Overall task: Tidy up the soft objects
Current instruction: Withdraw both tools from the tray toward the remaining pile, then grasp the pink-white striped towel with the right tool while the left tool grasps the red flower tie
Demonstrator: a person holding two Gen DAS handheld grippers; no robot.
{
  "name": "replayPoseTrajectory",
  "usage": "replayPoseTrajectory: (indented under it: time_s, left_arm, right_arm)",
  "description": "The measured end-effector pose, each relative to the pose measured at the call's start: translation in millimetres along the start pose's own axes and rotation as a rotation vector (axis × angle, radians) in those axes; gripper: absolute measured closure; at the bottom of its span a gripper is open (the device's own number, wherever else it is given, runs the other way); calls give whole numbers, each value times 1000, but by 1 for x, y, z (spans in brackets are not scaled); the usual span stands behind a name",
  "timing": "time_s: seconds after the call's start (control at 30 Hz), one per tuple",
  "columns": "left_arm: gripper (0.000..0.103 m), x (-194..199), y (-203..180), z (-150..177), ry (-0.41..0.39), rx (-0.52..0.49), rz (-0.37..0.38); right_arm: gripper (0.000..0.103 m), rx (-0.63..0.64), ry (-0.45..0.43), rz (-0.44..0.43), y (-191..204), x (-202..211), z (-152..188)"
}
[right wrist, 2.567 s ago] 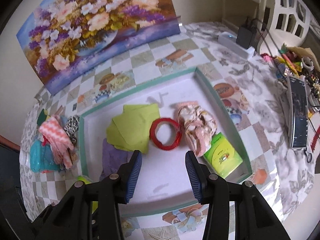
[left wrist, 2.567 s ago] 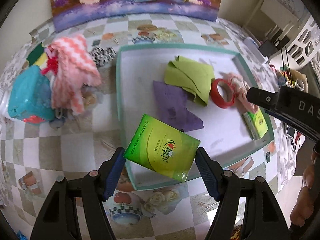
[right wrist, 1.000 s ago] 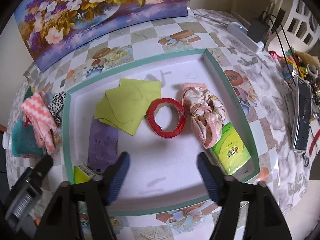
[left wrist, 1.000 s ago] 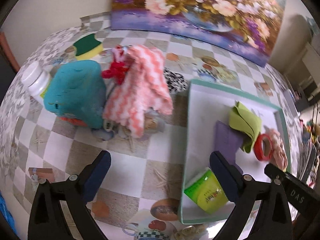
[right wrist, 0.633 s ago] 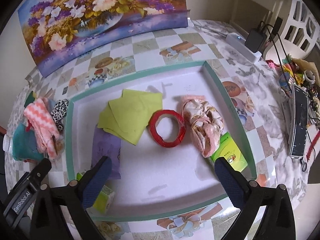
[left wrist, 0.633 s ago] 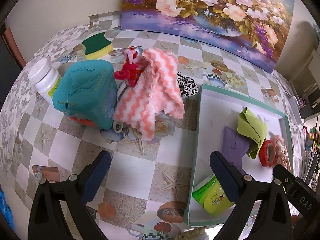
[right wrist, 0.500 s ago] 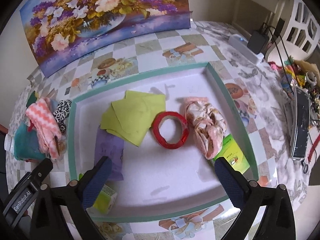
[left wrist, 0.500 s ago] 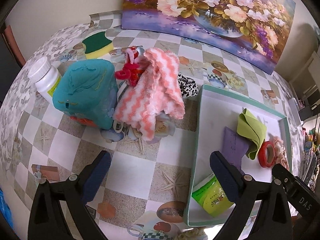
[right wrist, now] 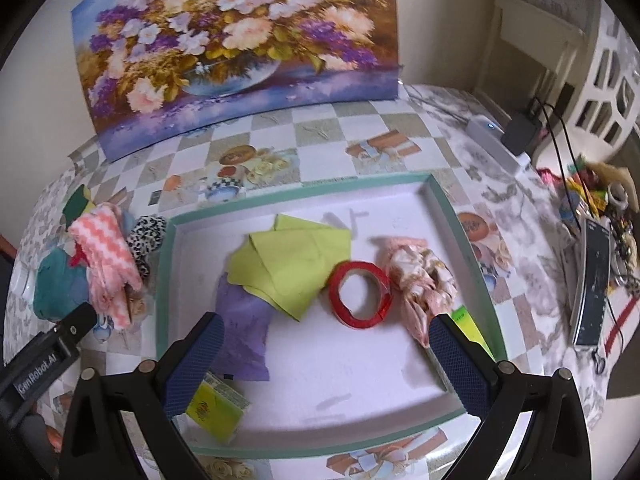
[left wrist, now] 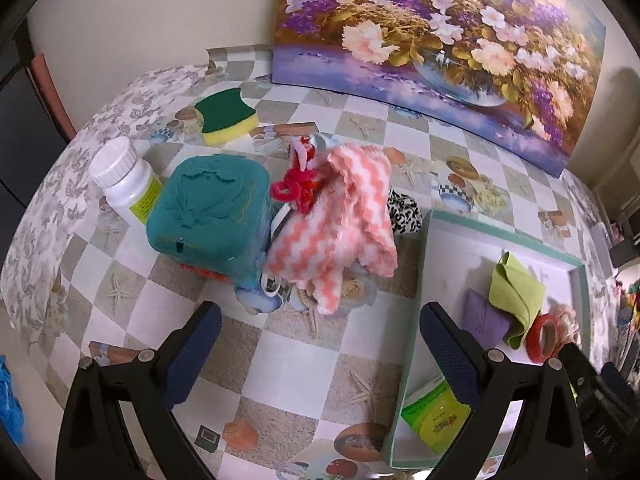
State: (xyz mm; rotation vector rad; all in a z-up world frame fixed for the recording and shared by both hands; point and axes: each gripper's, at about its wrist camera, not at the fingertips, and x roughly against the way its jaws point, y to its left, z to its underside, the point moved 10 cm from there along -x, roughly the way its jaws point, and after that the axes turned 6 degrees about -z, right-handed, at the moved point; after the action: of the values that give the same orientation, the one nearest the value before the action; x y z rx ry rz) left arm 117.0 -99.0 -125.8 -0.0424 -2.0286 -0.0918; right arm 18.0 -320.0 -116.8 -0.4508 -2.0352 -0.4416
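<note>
The left tool hangs with its jaws spread wide and nothing between them, over a bare patch of the checked bench. The pink-and-white zigzag cloth lies just ahead of it and slightly to the right in the left wrist view, draped in a heap with its long run slanting toward the tool, its near corner closest to the gap between the fingers. It leans against the teal soft block on the left, with a red chenille twist at its top, so a grasp has free room only on the near and right sides. The green-rimmed tray stands just right of the cloth, its left wall between them. The right tool, equally wide and empty, sits over the tray's open white floor, well apart from the cloth, so the left hand is judged the nearer one.
</note>
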Motion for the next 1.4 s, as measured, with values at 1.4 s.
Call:
replayPoseTrajectory:
  time_s: [1.4]
  left_arm:
    - [4,-47,70,-120,62,197,121]
  right_arm:
    - [0,143,55,-301,179,-54,-79]
